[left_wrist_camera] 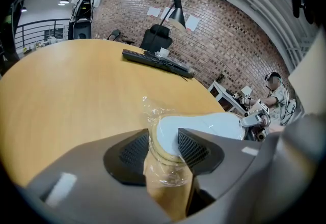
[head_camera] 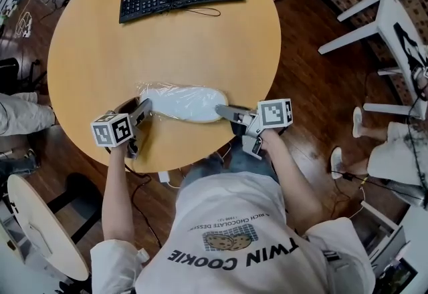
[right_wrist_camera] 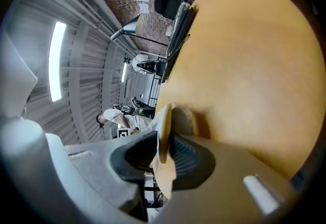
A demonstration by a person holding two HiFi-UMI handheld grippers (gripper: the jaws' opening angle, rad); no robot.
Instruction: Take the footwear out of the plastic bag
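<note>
While slipper (head_camera: 184, 103) lies bagged near desk (head_camera: 167, 45) front edge, left gripper (head_camera: 144, 109) pinches plastic bag (left_wrist_camera: 153, 110) over one end; right gripper (head_camera: 223, 111) fingers (right_wrist_camera: 186, 154) squeeze slipper's opposite end.

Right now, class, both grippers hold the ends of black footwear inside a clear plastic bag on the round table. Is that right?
Not quite: the head view shows the footwear is white, not black. The left gripper and right gripper do hold its ends, inside the clear plastic bag on the round table.
</note>
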